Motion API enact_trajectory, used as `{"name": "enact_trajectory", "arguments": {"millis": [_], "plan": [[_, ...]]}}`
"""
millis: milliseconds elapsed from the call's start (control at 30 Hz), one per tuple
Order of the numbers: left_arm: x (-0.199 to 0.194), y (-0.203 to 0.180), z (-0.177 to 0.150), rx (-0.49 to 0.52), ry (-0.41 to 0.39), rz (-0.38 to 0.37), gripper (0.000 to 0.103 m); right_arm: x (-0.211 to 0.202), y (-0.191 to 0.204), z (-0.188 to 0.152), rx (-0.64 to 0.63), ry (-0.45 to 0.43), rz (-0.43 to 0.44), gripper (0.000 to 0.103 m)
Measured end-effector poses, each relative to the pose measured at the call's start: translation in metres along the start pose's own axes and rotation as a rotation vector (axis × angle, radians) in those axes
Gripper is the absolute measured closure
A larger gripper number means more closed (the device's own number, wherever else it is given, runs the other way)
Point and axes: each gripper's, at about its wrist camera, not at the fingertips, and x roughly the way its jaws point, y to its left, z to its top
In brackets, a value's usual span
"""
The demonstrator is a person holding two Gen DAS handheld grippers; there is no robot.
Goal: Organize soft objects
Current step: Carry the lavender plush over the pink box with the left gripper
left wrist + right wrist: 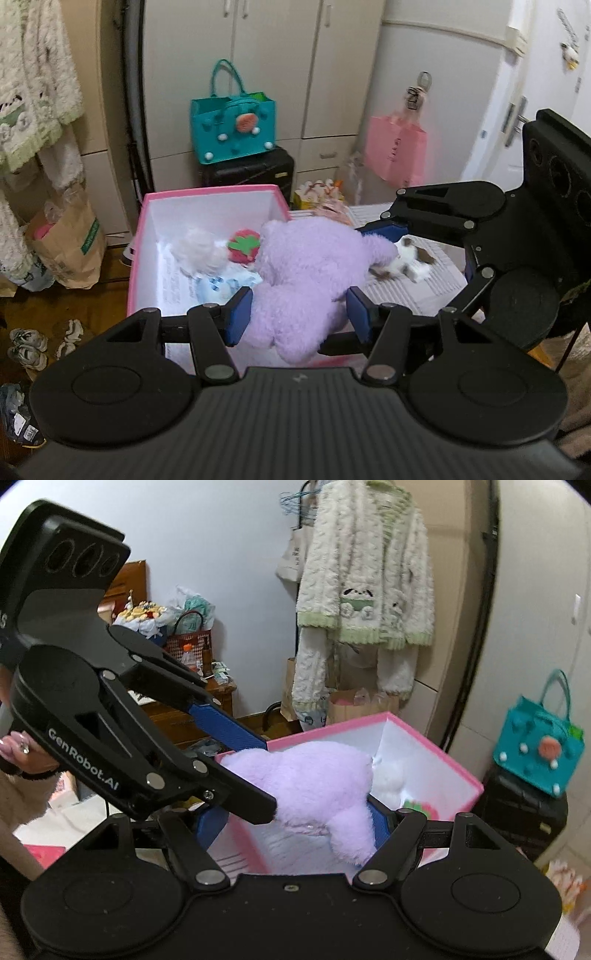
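Plush [306,280], big and lilac, hangs half over the near rim of the pink box [210,192], and every place below is given from that box. Inside it, toward the far left corner, lies a white fluffy toy [201,253]; just right of that sits a strawberry toy [243,247] with a pale blue printed cloth [225,284] below it. At the box's near edge the left gripper [299,314] stands with its blue pads spread fairly wide either side of the plush's lower end, touching fur lightly at most, so whether it truly grips is unclear. Right of the box, over a striped white surface [436,288], the right gripper [291,823] reaches in; its pads flank a limb of the plush, but a firm pinch cannot be confirmed. A small brown-and-white toy [410,262] waits out there.

Judging from this, the step in hand is lowering the plush into the box. The next move calls for both grippers easing down and inward together, then letting go.
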Motion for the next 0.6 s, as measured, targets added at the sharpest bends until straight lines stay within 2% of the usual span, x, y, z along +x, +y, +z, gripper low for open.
{"name": "enact_trajectory", "arguments": {"millis": [100, 267, 333, 600], "plan": [[0.019, 0.019, 0.009, 0.018, 0.027, 0.007, 0.049, 0.023, -0.015, 0.013, -0.027, 0.019, 0.014, 0.023], [0.054, 0.051, 0.016, -0.027, 0.102, 0.007, 0.049, 0.067, -0.029, 0.022, -0.119, 0.091, 0.038, 0.023], [0.067, 0.062, 0.017, -0.034, 0.126, 0.014, 0.049, 0.083, -0.036, 0.025, -0.115, 0.122, 0.055, 0.023], [0.111, 0.093, 0.024, -0.056, 0.268, 0.042, 0.050, 0.145, -0.056, 0.030, -0.187, 0.223, 0.121, 0.024]]}}
